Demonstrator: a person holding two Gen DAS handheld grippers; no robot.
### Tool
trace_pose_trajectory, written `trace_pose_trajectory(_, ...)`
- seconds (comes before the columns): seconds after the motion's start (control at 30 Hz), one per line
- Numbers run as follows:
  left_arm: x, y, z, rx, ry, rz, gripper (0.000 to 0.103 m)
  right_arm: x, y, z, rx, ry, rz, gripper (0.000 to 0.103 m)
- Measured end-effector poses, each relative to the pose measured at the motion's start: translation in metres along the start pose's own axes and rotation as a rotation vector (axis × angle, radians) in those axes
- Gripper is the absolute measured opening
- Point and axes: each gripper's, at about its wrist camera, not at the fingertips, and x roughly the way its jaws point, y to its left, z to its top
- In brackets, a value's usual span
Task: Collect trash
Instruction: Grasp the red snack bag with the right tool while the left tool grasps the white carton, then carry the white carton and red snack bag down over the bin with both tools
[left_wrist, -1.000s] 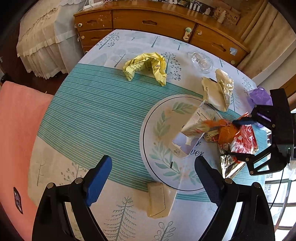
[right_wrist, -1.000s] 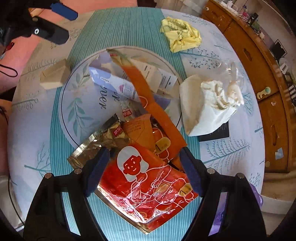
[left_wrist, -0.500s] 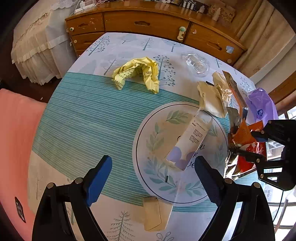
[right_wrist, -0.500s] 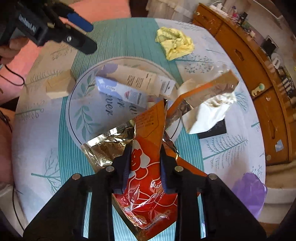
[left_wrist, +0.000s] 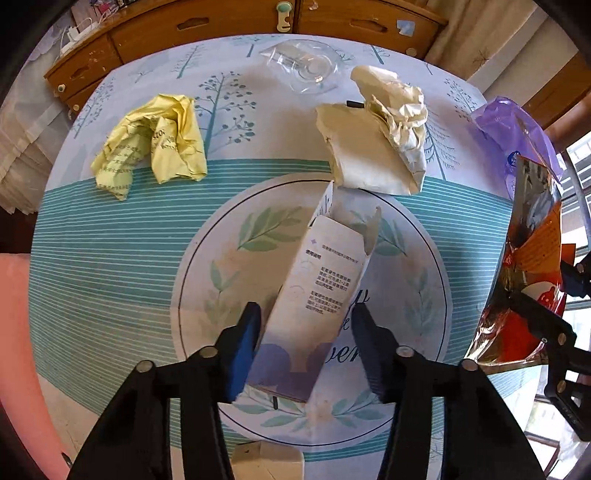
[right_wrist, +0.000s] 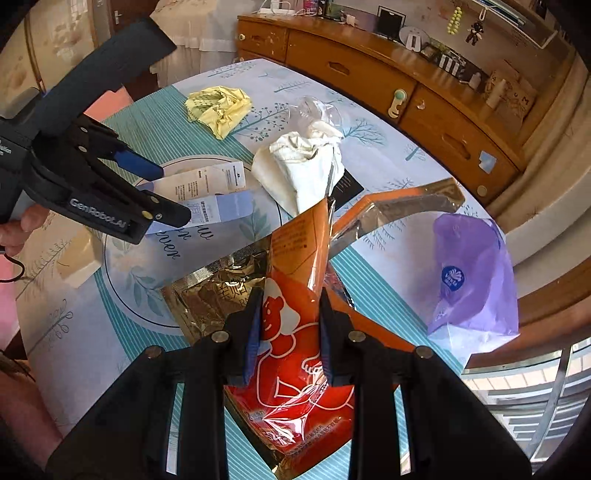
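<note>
Left gripper (left_wrist: 306, 347) is closing around white carton (left_wrist: 317, 291) lying on worktop (left_wrist: 110, 266), pads not yet pressing it. Right gripper (right_wrist: 290, 332) is pinching crinkled orange-red wrapper (right_wrist: 295, 354), lifting it beside purple bag (right_wrist: 476, 280).

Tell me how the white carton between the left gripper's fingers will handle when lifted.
The white carton looks empty, its top flaps open, so probably light. Thin card likely buckles if squeezed hard. The left gripper is closing around its lower end, so the long body may tilt.
</note>
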Motion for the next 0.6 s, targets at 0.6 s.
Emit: trace_pose_trajectory(0.6,-0.142,0.03,-0.089,-0.028,-0.277,-0.064,0.035,-0.035,0.08,0.019,0.102,-0.04,-0.096,0.023)
